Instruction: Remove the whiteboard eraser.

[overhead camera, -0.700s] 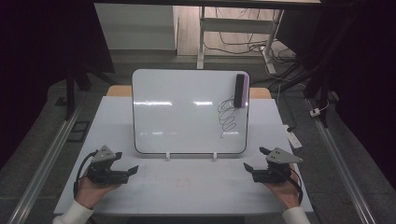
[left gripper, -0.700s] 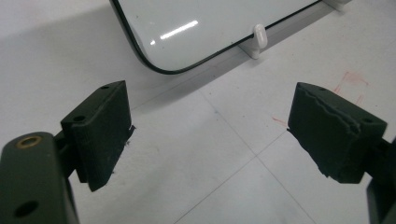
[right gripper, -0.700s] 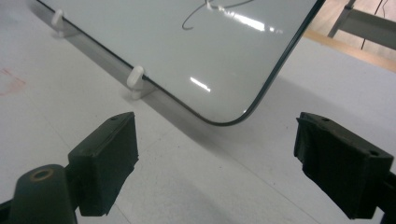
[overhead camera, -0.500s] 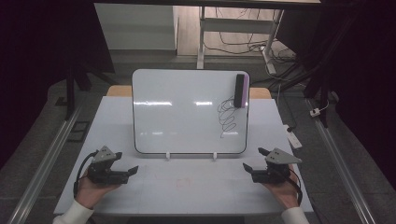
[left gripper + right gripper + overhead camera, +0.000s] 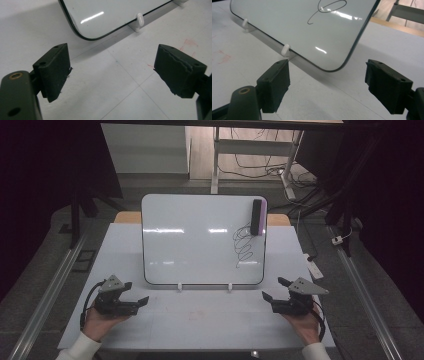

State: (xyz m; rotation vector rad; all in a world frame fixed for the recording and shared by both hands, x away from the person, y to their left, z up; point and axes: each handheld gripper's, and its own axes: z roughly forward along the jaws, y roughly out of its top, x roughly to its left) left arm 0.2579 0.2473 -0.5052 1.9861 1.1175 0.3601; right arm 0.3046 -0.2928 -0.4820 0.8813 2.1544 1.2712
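A whiteboard [image 5: 200,240] leans upright on small white clips at the middle of the white table [image 5: 200,320]. A black scribble [image 5: 243,245] marks its right side, and a black and purple eraser [image 5: 258,217] sticks near its top right corner. My left gripper [image 5: 136,295] rests low on the table at the front left, open and empty, aimed at the board's lower left corner [image 5: 82,35]. My right gripper [image 5: 274,290] lies at the front right, also open and empty, facing the board's lower right corner [image 5: 332,67].
Faint red marks [image 5: 200,312] stain the table in front of the board. A white power strip [image 5: 314,266] lies off the table's right edge. Metal rails [image 5: 55,285] run along both sides, and desk legs with cables [image 5: 250,165] stand behind.
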